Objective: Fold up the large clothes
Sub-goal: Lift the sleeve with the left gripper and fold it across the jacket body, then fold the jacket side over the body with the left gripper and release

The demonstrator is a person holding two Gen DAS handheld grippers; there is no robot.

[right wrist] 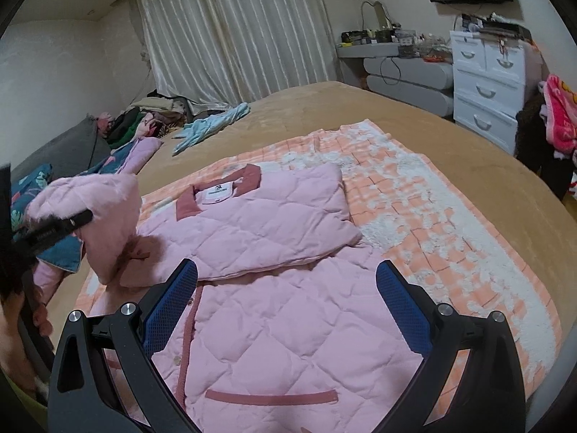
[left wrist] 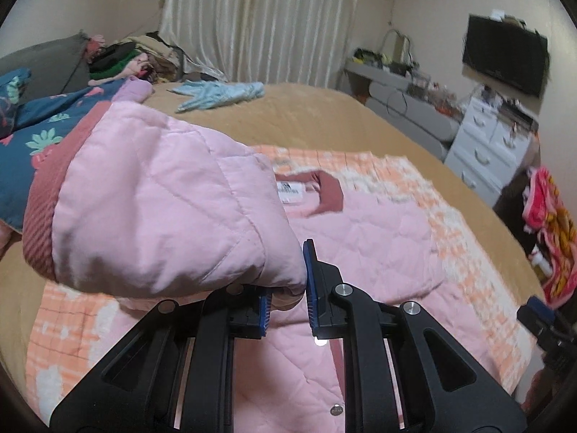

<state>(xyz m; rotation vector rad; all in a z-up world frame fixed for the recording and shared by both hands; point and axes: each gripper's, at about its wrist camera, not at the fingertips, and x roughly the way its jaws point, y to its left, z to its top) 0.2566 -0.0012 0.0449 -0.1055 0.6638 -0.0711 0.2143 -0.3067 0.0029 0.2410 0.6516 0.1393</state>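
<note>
Spread on an orange checked blanket (right wrist: 414, 216) over the bed (right wrist: 360, 108), the pink quilted jacket (right wrist: 288, 324) has one sleeve folded across; the left gripper (left wrist: 286, 310) pinches the other sleeve (left wrist: 162, 209) raised, next to lay it over, while the right gripper (right wrist: 286, 310) gapes empty.

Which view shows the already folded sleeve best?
The right wrist view: the folded sleeve lies flat across the jacket, whole and unblocked. In the left wrist view the lifted sleeve, clamped in the left gripper, hides most of the chest, so that fold cannot be made out.
</note>
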